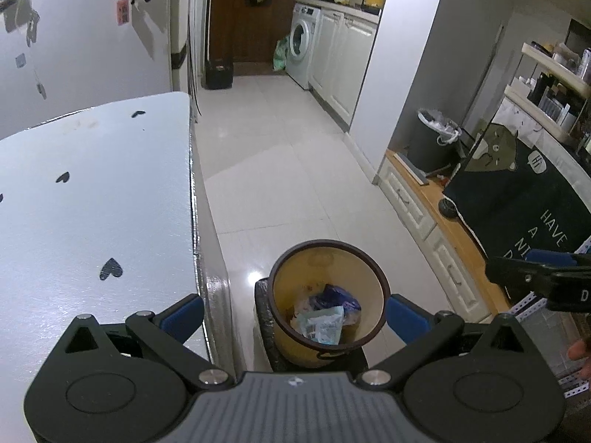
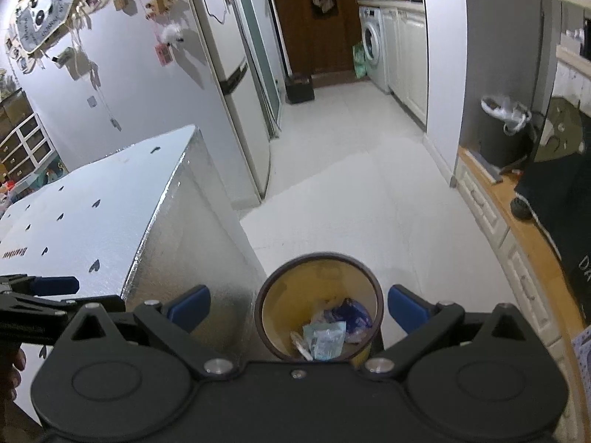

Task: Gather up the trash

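Observation:
A yellow waste bin (image 1: 291, 273) with a dark rim stands on the floor on a black stool. It also shows in the right wrist view (image 2: 295, 277). Inside lie a pale blue wrapper (image 1: 321, 326) and a dark blue wrapper (image 1: 336, 297), also seen from the right as a pale wrapper (image 2: 325, 337) and a dark one (image 2: 352, 313). My left gripper (image 1: 295, 313) is open and empty above the bin. My right gripper (image 2: 297, 308) is open and empty above the bin too. The right gripper (image 1: 532, 277) shows at the right edge of the left view.
A silver table (image 1: 92, 203) with black heart marks stands left of the bin. A low wooden cabinet (image 1: 454, 229) with a dark cloth runs along the right. A grey bin (image 1: 434, 140) with a white liner stands on it. A washing machine (image 1: 301, 44) is at the far end.

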